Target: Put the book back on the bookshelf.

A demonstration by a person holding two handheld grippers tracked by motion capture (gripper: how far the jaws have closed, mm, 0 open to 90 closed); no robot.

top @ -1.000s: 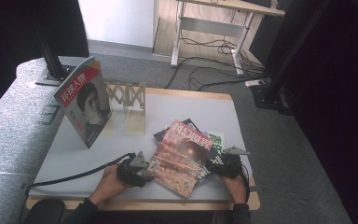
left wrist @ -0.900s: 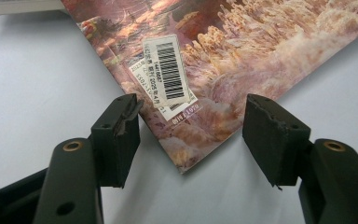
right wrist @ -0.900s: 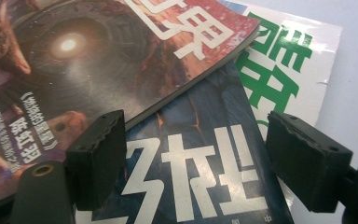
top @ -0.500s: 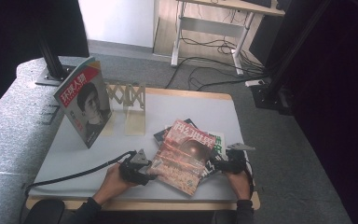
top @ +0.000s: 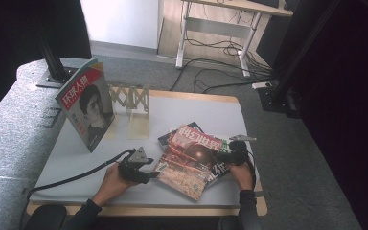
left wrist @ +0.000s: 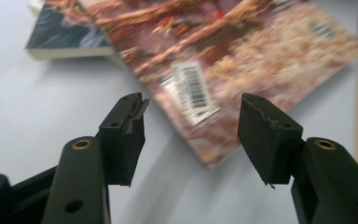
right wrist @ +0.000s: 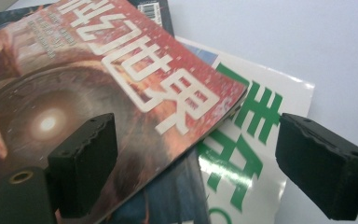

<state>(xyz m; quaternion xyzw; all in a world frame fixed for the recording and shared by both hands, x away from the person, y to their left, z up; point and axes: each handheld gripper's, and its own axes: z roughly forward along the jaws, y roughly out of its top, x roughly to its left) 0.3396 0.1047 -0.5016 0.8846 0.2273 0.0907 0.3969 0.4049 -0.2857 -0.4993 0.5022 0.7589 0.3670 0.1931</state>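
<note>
The red magazine (top: 191, 160) lies atop the pile on the worktop (top: 76, 148). Your left gripper (left wrist: 191, 123) and right gripper (right wrist: 193, 154) flank it, jaws apart, nothing clamped. Next, close on its edges.

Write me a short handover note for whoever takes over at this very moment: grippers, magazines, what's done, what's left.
Left gripper: open, jaws apart at the near left corner of the red magazine, not gripping.
Right gripper: open, nothing between its jaws, over the red magazine's right edge.
The red magazine lies on top of a loose pile, above a dark one and a white one with green letters.
Done: one magazine stands by the wooden rack.
Left: probably grip the red magazine and stand it there too.
</note>
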